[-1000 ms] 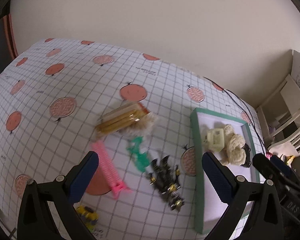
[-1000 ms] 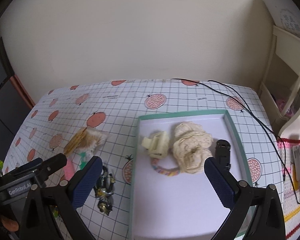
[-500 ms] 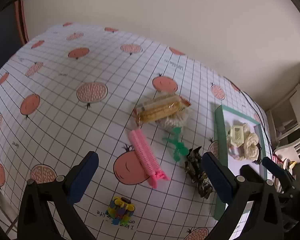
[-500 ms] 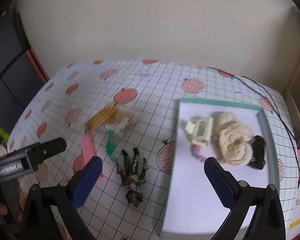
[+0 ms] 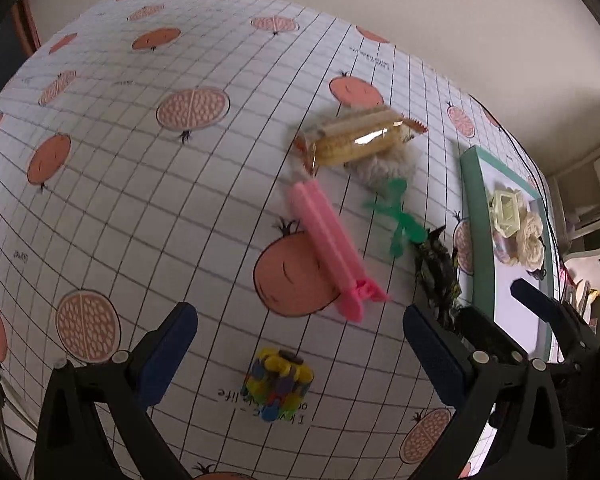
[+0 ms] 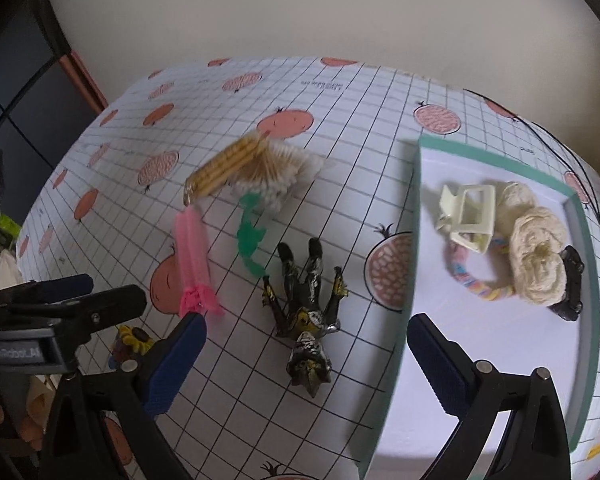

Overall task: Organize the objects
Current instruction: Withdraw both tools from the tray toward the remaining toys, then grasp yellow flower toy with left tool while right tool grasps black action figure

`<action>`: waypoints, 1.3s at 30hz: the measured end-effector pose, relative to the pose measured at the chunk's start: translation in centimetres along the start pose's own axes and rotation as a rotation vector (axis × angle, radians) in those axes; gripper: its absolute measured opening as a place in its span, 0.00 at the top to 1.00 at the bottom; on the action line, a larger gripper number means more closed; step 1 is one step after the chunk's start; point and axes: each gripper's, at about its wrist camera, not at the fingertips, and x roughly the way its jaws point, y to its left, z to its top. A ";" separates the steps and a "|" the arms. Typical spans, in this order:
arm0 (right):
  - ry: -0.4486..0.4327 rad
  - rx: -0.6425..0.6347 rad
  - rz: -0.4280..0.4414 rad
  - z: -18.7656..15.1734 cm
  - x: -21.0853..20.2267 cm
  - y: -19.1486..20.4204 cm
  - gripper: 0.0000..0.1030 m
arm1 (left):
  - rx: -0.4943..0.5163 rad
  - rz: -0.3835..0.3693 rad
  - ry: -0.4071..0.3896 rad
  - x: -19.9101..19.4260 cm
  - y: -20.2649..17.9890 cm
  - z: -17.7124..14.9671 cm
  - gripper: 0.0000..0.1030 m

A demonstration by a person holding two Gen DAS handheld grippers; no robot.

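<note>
The left gripper [image 5: 300, 354] hangs above the table [image 5: 148, 184] with its two blue-padded fingers spread wide apart and nothing between them. It tips forward and down toward the near edge, where a multicoloured cube [image 5: 278, 376] sits on the checked cloth just ahead of the gap between the fingers. Beyond the cube lies a pink clip [image 5: 328, 246], slanted across a printed orange.

The right gripper [image 6: 302, 354] is also spread wide and empty, angled down at the table from above. A dark toy figure [image 6: 306, 308] lies on its back just ahead of its fingers, head toward the gripper, legs pointing to the far edge. The right-hand finger stands over the left rim of the green-edged tray [image 6: 410, 272]; whether it touches the rim cannot be told.

To the left of the figure lie a green plastic piece [image 6: 250, 240] and the pink clip. Farther toward the back edge rests a wrapped pack of yellow sticks [image 6: 226, 166] on top of a bundle of cotton swabs [image 6: 278, 182].

Inside the tray, toward its far end, sit a cream hair claw [image 6: 468, 218], a pastel hair tie [image 6: 466, 276] partly beneath it, a cream scrunchie [image 6: 536, 254], and a small black thing [image 6: 572, 284] against the right rim. A black cable [image 6: 598, 200] runs along the right edge of the table.
</note>
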 end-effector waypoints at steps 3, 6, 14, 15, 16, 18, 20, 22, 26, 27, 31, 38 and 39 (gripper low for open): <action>0.014 -0.016 0.002 -0.2 0.5 0.0 0.06 | 0.004 -0.018 0.022 0.1 0.6 -0.4 0.01; 0.027 -0.021 -0.007 -0.4 0.9 -0.1 0.11 | 0.021 -0.004 0.029 0.1 1.1 -0.7 0.01; 0.065 -0.007 -0.017 -0.8 2.3 -0.7 0.18 | 0.049 -0.026 0.058 0.3 1.5 -1.2 0.01; 0.068 -0.006 -0.017 -0.8 2.5 -0.7 0.19 | 0.060 -0.027 0.060 0.3 1.3 -1.3 0.01; 0.072 -0.005 -0.017 -0.8 2.6 -0.7 0.19 | 0.068 -0.029 0.063 0.4 1.2 -1.3 0.01; 0.081 -0.002 -0.016 -0.8 2.9 -0.8 0.21 | 0.084 -0.030 0.077 0.7 0.8 -1.6 0.01; 0.081 0.002 -0.016 -0.8 3.1 -0.9 0.23 | 0.095 -0.028 0.089 1.0 0.6 -1.9 0.02; 0.080 0.000 -0.015 -0.7 3.2 -0.8 0.23 | 0.101 -0.024 0.099 1.3 0.5 -2.1 0.05; 0.085 -0.016 -0.007 -0.9 3.4 -0.4 0.26 | 0.108 -0.018 0.121 1.9 0.4 -2.4 0.08; 0.090 -0.014 -0.004 -0.9 3.5 -0.5 0.26 | 0.109 -0.019 0.125 2.0 0.3 -2.4 0.09; 0.100 -0.004 0.002 -0.8 3.9 -0.7 0.28 | 0.118 -0.019 0.139 2.3 0.1 -2.7 0.13; 0.106 0.004 0.005 -0.8 4.4 -0.8 0.30 | 0.136 -0.014 0.157 2.9 -0.3 -3.3 0.24; 0.108 0.004 0.005 -0.8 4.4 -0.8 0.30 | 0.137 -0.013 0.163 3.1 -0.3 -3.4 0.27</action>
